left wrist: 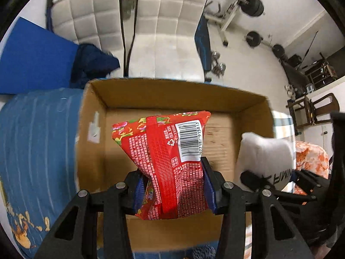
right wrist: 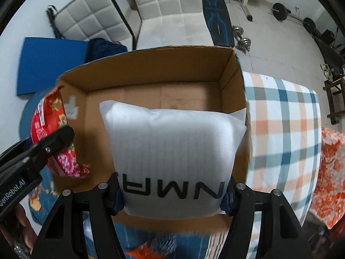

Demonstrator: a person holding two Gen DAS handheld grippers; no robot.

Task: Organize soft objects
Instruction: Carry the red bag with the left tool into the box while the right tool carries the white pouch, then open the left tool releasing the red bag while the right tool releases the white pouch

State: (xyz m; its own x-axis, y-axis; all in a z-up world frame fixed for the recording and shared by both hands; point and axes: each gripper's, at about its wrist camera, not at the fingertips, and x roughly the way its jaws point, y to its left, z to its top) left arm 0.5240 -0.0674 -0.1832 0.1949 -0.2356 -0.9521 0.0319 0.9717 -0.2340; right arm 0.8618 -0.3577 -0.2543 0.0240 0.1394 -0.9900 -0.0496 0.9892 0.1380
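Note:
My left gripper (left wrist: 172, 185) is shut on a red printed snack bag (left wrist: 166, 151) with a barcode and holds it above the open cardboard box (left wrist: 172, 92). My right gripper (right wrist: 172, 196) is shut on a white air-filled pillow pack (right wrist: 172, 142) with black letters, held over the same box (right wrist: 151, 64). The box floor shows bare. The red bag (right wrist: 51, 129) and the left gripper show at the left of the right wrist view. The white pack (left wrist: 265, 153) shows at the right of the left wrist view.
The box sits on a blue cloth (left wrist: 36, 142) and a plaid cloth (right wrist: 284, 125). A fuzzy blue-and-white object (right wrist: 163, 243) and an orange packet (right wrist: 140, 251) lie near the box's front edge. White padded chairs (left wrist: 168, 32), a blue mat (left wrist: 32, 60) and gym weights (right wrist: 243, 38) stand behind.

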